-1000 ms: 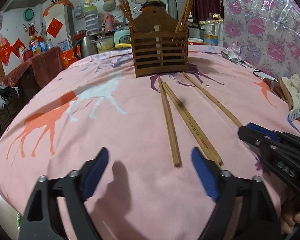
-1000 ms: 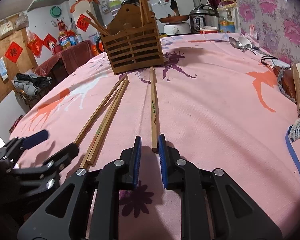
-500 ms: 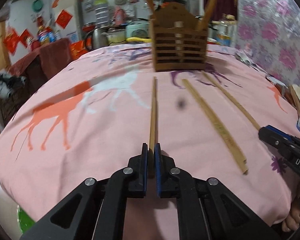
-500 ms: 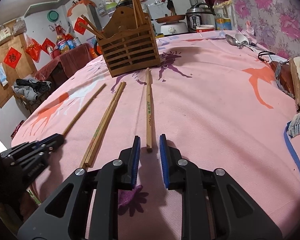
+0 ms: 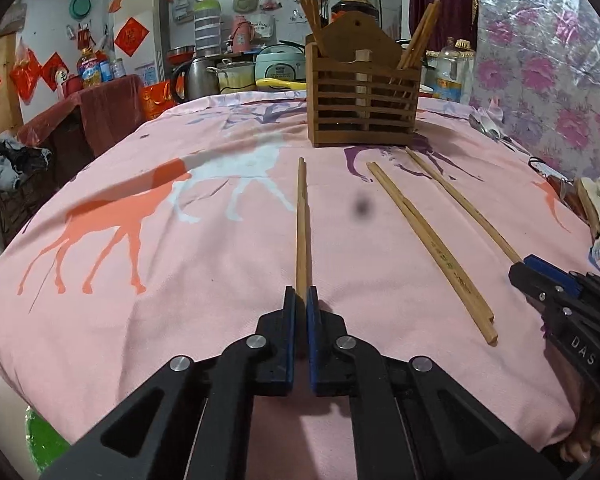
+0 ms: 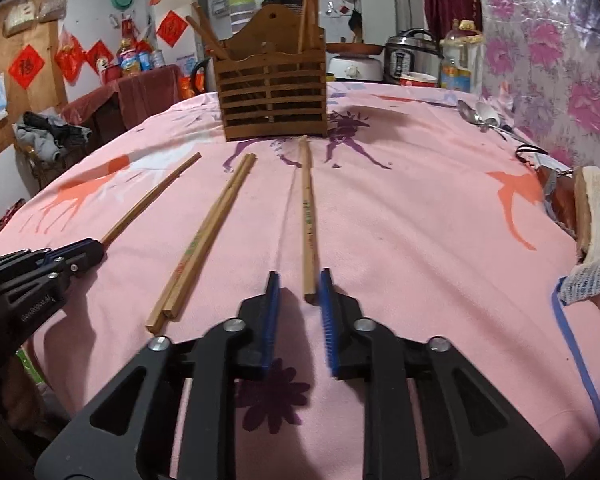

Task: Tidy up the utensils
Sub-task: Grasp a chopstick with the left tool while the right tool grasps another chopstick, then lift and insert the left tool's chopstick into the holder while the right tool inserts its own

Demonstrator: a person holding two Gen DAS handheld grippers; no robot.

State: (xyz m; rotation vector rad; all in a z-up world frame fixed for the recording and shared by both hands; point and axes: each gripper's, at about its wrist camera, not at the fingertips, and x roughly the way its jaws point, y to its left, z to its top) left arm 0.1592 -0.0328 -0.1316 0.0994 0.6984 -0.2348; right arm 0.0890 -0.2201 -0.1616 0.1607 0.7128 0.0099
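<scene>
Fingers (image 5: 288, 320) pinch chopstick (image 5: 301, 224) end, flanks clear

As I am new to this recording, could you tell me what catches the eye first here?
Loose chopsticks lie in a row on the pink horse-print cloth, pointing toward the slatted wooden holder at its far side. The left gripper is shut on one chopstick; the right gripper is closing around another.

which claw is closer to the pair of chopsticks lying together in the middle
Right, I'd judge. The right claw is closing around a single chopstick beside the pair; the left claw grips the far-left chopstick, further off.
</scene>
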